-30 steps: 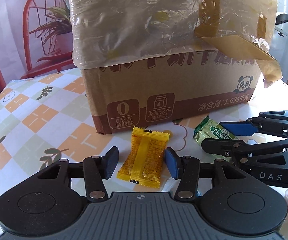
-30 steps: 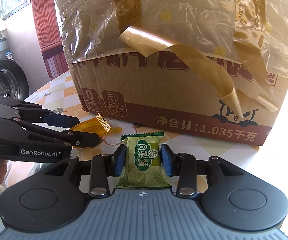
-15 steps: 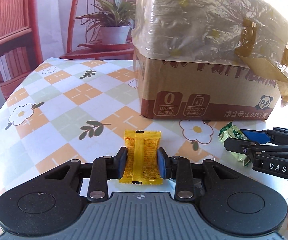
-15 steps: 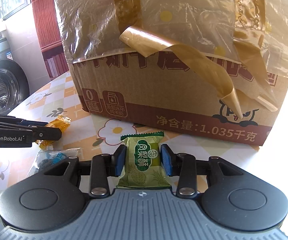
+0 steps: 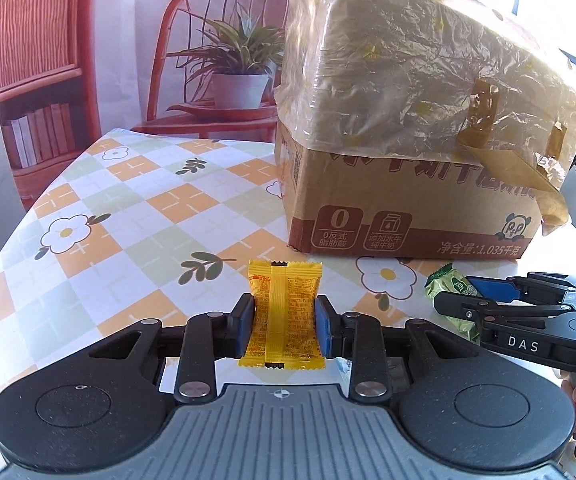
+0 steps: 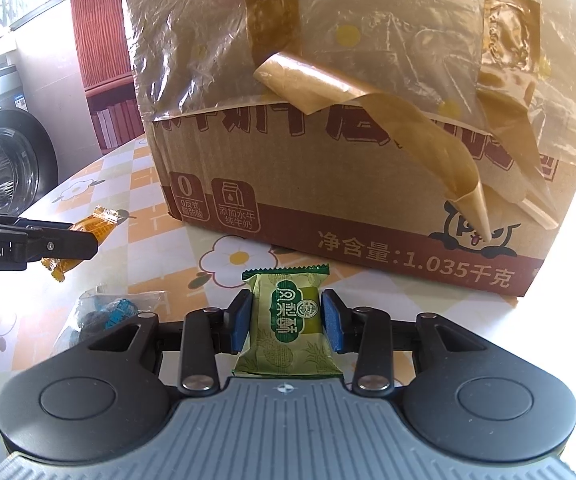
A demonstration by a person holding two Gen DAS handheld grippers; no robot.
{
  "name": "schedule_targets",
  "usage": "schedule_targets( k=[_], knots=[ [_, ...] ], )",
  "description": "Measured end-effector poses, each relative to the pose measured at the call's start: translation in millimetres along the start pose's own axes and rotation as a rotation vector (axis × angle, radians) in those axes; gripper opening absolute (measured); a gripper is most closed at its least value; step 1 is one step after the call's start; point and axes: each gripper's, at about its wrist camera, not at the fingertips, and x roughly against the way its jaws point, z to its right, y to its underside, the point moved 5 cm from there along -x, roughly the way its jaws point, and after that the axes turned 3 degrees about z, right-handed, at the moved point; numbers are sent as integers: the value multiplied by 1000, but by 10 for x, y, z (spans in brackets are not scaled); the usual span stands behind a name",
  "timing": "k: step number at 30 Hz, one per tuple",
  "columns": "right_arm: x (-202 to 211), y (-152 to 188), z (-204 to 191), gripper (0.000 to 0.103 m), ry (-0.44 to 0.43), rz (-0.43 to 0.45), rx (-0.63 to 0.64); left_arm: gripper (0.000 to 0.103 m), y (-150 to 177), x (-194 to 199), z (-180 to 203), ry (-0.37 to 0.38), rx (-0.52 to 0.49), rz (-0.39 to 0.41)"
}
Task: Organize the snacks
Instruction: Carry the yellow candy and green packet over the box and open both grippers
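Left gripper [image 5: 284, 326]: clamped on the yellow snack packet [image 5: 280, 316], near-left of the cardboard box [image 5: 407, 152].
Right gripper [image 6: 286, 322]: clamped on the green pastry packet [image 6: 288, 320].
Tip: lift both level, clear the bench [image 5: 128, 208], don't crush.

Two wrapped snacks, each held above the table.

The yellow snack packet [image 5: 284, 312] stands upright, its back seam facing the camera, pinched at both sides. The green snack packet [image 6: 288, 320] is upright too, its printed front visible, near the cardboard box [image 6: 359, 184].

Left gripper [image 5: 284, 330] clamping yellow snack [image 5: 283, 316], cardboard box [image 5: 407, 216] behind
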Motion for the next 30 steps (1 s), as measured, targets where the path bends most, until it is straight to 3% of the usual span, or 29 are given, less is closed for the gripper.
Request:
schedule_targets(
  k=[14, 19, 30],
  knots=[
    [496, -88, -145, 39, -16, 110, 32, 34, -182, 349, 66, 21, 16, 80],
    [773, -407, -148, 39, -20, 226, 37, 34, -374, 538, 131, 46, 36, 136],
    [1286, -1233, -92, 39, -4, 457, 64, 34, -1289, 1043, 176, 101, 83, 339]
  ],
)
